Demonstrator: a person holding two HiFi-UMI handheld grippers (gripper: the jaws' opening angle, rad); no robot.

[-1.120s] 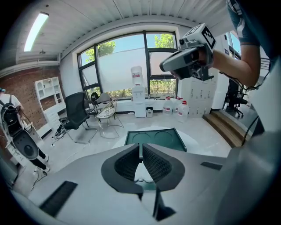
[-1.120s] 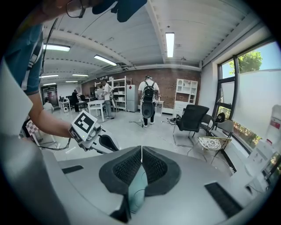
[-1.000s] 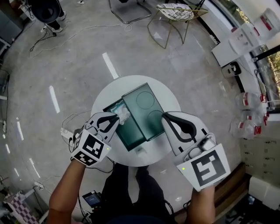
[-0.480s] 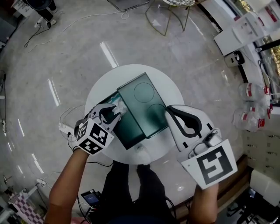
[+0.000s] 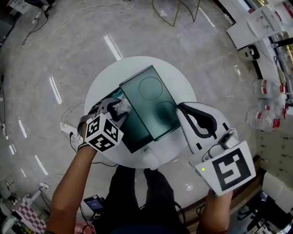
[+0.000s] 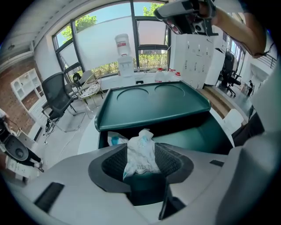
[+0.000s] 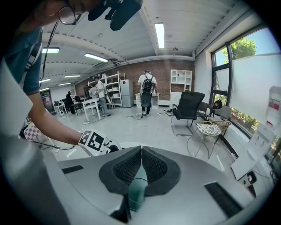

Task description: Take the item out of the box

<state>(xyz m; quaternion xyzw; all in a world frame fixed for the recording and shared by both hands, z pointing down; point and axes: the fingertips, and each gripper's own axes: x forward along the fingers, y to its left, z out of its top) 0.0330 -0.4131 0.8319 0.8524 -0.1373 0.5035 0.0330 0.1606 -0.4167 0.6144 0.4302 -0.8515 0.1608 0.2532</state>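
Observation:
A dark green box (image 5: 137,133) sits on a round white table (image 5: 103,82). Its lid (image 5: 149,98) is pushed off to the right and raised at one side. My left gripper (image 5: 117,109) hangs low over the box's uncovered left end. Its jaws have just been opening and stand wide, with a crumpled white plastic bag (image 6: 141,140) loose between the pads. My right gripper (image 5: 179,107) is shut on the lid's right edge. In the right gripper view the pads (image 7: 131,165) meet over the green lid (image 7: 138,186).
A small white object (image 5: 149,154) lies at the table's near edge. A power strip and cables (image 5: 68,130) lie on the floor to the left. A wire chair (image 5: 176,11) stands beyond the table, and water bottles (image 5: 263,87) stand at the right.
My left gripper came down into the box's open end with the bag, and its jaws spread apart. My right gripper sank slightly, still at the lid's edge.

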